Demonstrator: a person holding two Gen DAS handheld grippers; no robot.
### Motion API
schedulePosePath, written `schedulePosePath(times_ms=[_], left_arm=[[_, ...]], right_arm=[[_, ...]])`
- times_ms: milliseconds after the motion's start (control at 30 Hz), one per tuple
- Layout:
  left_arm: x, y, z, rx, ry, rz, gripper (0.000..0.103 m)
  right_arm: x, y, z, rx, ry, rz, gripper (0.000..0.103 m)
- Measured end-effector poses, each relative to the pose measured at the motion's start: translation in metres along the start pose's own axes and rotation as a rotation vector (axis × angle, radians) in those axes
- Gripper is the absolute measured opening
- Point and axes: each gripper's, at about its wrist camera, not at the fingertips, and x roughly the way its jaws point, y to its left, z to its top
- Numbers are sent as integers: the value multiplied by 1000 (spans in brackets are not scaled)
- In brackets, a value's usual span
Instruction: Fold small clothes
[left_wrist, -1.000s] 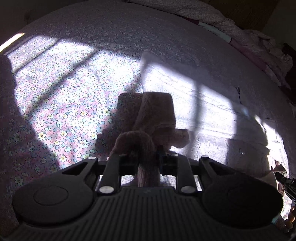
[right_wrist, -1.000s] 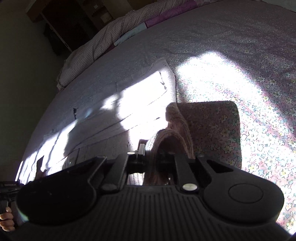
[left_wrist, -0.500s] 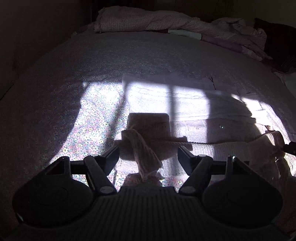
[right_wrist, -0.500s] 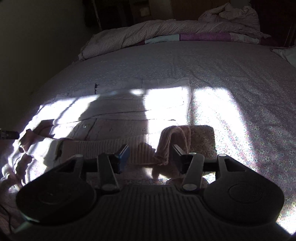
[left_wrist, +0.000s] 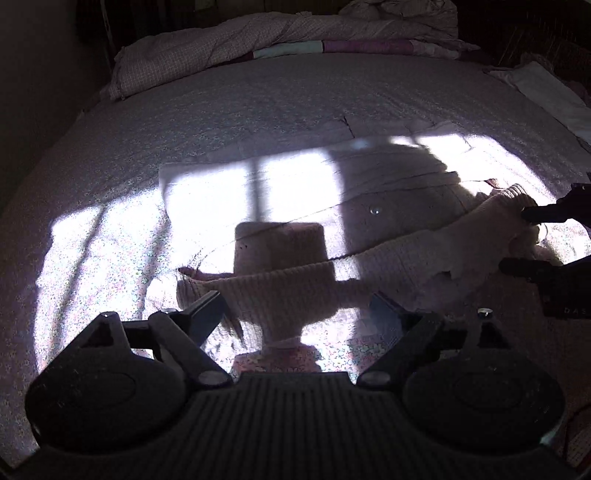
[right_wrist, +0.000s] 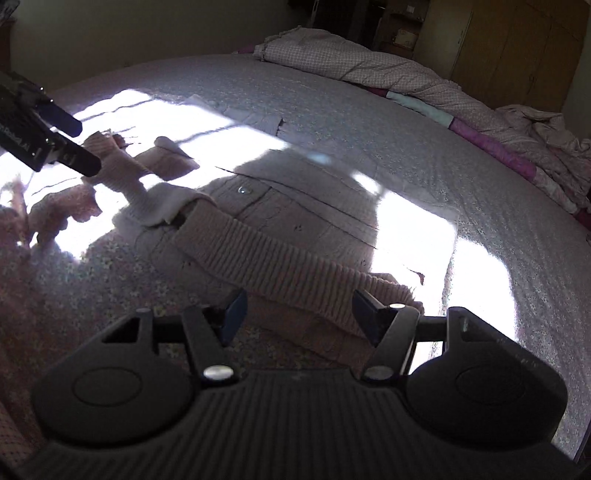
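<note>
Right in front of my left gripper (left_wrist: 295, 314) the pink knit sweater (left_wrist: 303, 288) lies flat on the floral bedspread (left_wrist: 92, 258), its ribbed edge running across just past my fingertips. The jaws on this one are spread wide and opening further, and nothing is pinched: the knit sits between and slightly beyond the fingers (left_wrist: 207, 310), with no pad pressing on it that I can see.

Same deal on my right gripper (right_wrist: 297, 312): jaws parted a good way and opening, the ribbed band of the sweater crossing the gap just ahead of the tips, loose, not clamped. Off to the left of that gripper, a sleeve (right_wrist: 122, 173) stretches away toward my other gripper's dark fingers at the frame edge.

Beyond the sweater, further out from both grippers, a pale folded garment (left_wrist: 258, 192) is spread flat in a patch of hard sunlight, and the sweater partly overlaps it. Way past that, at the far end of the bed, there's a rumpled checked quilt (left_wrist: 229, 48). Heavy shadows cover a lot of this, so fine detail is hard to call.
</note>
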Motion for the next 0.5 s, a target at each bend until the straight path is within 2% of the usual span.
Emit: schedulePosePath(times_ms=[133, 233, 433, 500], left_arm=[[14, -22, -1, 117, 2, -8, 93], [30, -34, -1, 186, 35, 4, 93], [46, -44, -3, 232, 42, -3, 93], [51, -46, -2, 247, 36, 26, 93]], right_arm=[[8, 15, 7, -103, 1, -16, 65], [12, 22, 12, -139, -4, 6, 65], [23, 34, 21, -173, -16, 52, 65], [28, 34, 23, -170, -9, 52, 65]])
